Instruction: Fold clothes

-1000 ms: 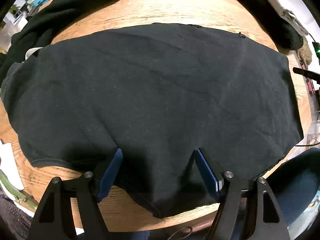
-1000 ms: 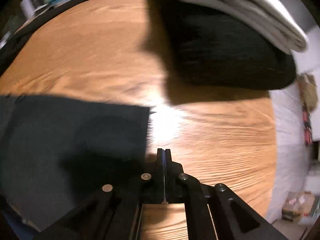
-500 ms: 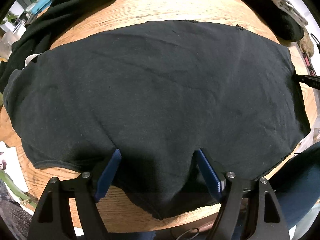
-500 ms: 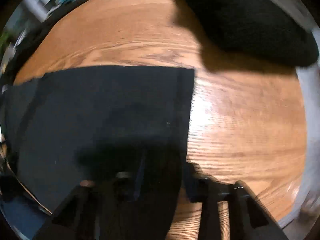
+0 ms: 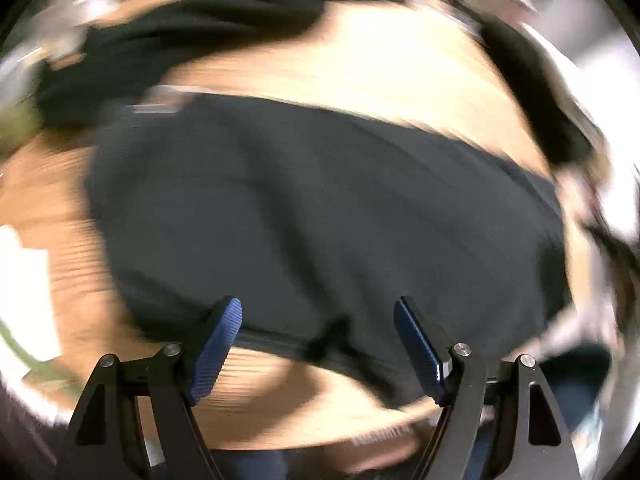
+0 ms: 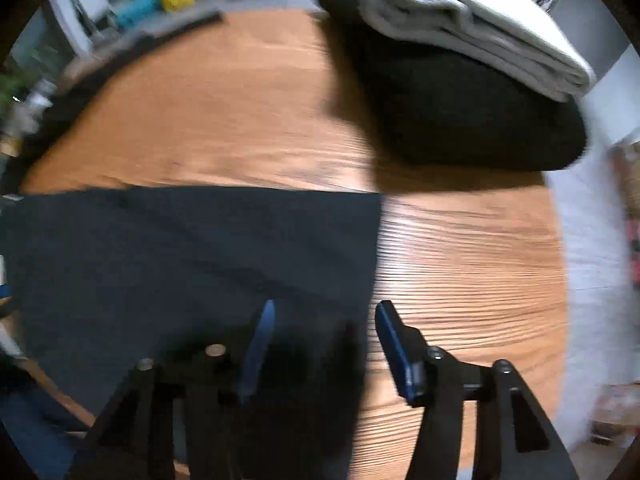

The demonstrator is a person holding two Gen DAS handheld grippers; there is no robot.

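Black flat cotton garment (image 5: 320, 216) is now released; left gripper (image 5: 318, 344) and right gripper (image 6: 324, 344), shut a second ago, are parted at its lower-frame edge.

No text, label, brand, number or sign is readable in either view.

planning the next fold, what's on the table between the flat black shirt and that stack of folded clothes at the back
Nothing: in the right wrist view only bare wood table lies between the black shirt and the stack, partly shaded by the stack.
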